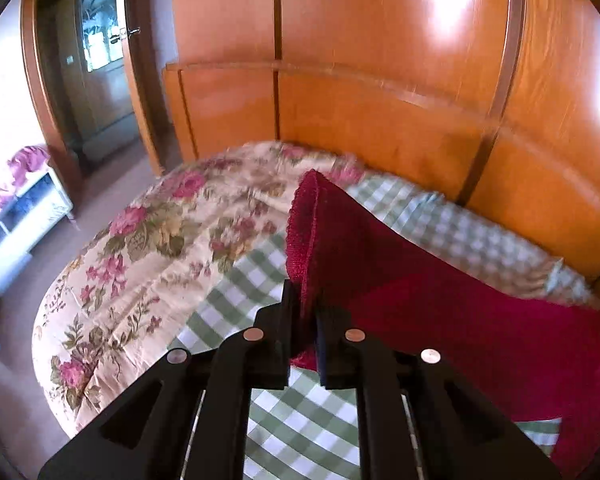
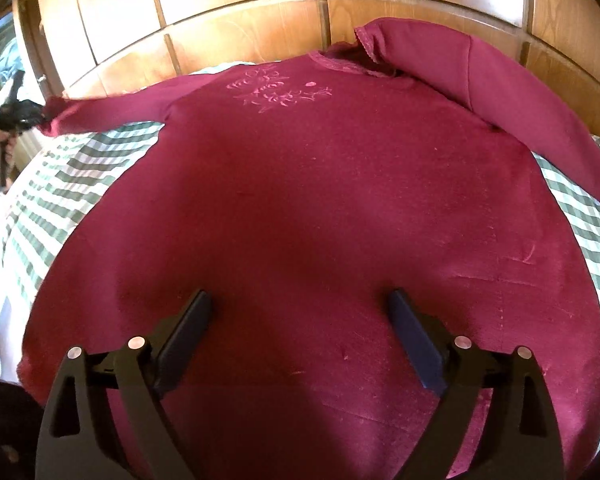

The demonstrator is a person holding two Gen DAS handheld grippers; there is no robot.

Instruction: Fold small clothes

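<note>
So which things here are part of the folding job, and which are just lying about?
Part of the job:
- maroon sweater
- its sleeve cuff, clamped in the left tool
- right tool, open over the sweater's body

Lying about:
- floral quilt
- checked sheet
- wooden headboard
- white shelf unit

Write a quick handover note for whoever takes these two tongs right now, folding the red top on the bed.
Left tongs: shut on the sleeve cuff, lifted off the bed.
Right tongs: open, nothing gripped, low over the red top near its hem.
Top lies face up, spread on the checked sheet; other sleeve is out by the headboard.
Done: no fold yet.
Left: fold both sleeves in, then the body.
</note>
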